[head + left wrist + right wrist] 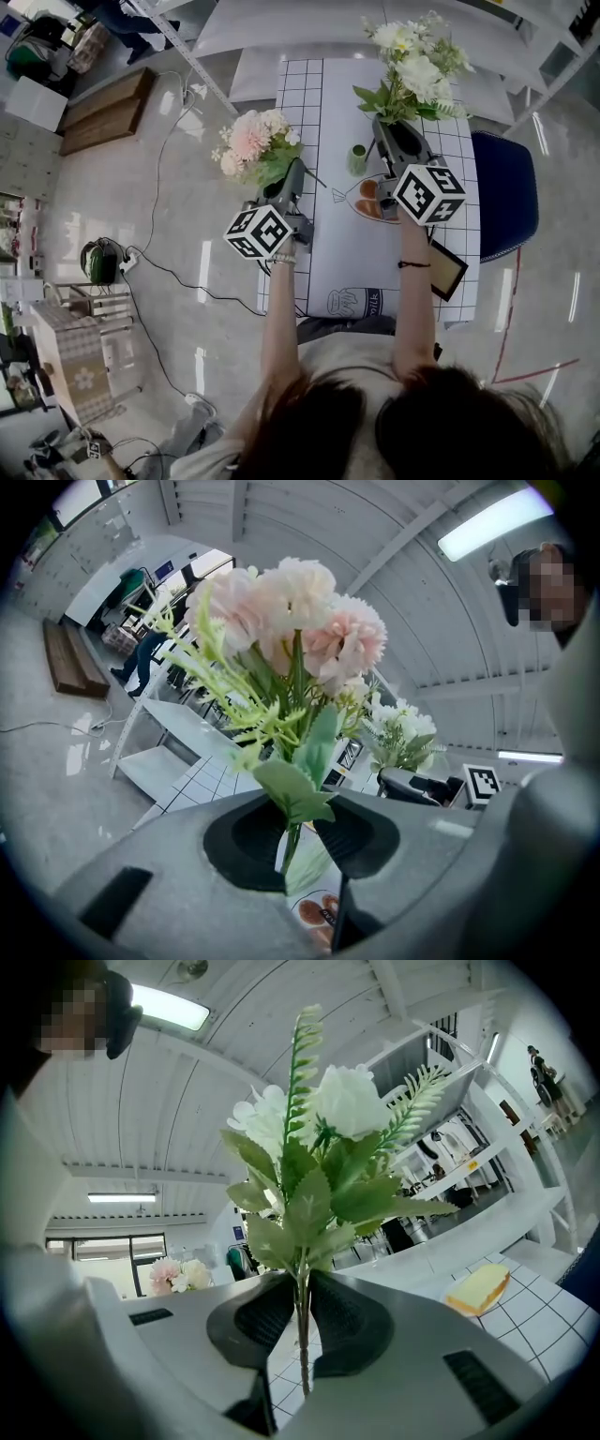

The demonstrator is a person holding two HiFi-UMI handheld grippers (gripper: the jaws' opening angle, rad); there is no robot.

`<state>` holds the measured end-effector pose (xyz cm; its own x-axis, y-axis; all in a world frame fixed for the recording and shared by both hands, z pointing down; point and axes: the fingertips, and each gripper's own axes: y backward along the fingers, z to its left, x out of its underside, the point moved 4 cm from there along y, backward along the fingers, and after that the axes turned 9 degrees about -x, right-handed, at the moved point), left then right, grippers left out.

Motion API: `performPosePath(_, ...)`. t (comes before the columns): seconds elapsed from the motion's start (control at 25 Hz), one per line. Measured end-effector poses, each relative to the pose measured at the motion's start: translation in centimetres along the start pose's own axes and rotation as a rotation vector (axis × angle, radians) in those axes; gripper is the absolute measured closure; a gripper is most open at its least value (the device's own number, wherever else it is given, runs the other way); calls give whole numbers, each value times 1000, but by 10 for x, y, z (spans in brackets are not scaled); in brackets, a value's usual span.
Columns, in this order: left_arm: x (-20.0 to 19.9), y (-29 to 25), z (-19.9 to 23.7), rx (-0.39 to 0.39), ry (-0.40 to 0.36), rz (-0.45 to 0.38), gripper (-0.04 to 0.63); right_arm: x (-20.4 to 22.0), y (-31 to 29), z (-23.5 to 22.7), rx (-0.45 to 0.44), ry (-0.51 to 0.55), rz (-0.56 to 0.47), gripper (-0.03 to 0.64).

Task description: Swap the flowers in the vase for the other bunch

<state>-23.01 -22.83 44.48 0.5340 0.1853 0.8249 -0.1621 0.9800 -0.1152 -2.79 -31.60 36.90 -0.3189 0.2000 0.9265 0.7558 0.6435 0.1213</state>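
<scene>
Two grippers: both are clenched, each on a thin flower stem, and both bunches are held in the air.
Left gripper [300, 841]: grasps the pink bunch [292, 611] low on its green stem, with the blooms at eleven o'clock from the jaws in the head view.
Right gripper [302, 1321]: pinches the white bunch [342, 1101] by a wiry stem whose end pokes out below the pads. The blooms are at twelve o'clock.
Vase [357, 159]: a small green cylinder standing on the table [309, 103], at eight o'clock from the right gripper and two o'clock from the left. It looks empty, but it is too small to be sure.
Slip risk: the stems are slim and smooth, so a bunch could twist or slide between the pads if it is tilted.
Tipping risk: the vase looks light and narrow, so a stem end pushed in off-centre, or leaves catching its rim, could knock it over.
Tangle risk: the bunches could snag each other if they pass close together.
Textures: the petals are ruffled and soft-looking, the leaves are serrated and plastic-looking, and the fern sprigs are feathery. The jaw pads are dark and ribbed, and the tablecloth is white with a black grid.
</scene>
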Motion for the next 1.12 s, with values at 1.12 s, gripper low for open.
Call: performPosePath(1.12,-2,-6,4,31,32,8,508,33,-17,-3,21,126,57,566)
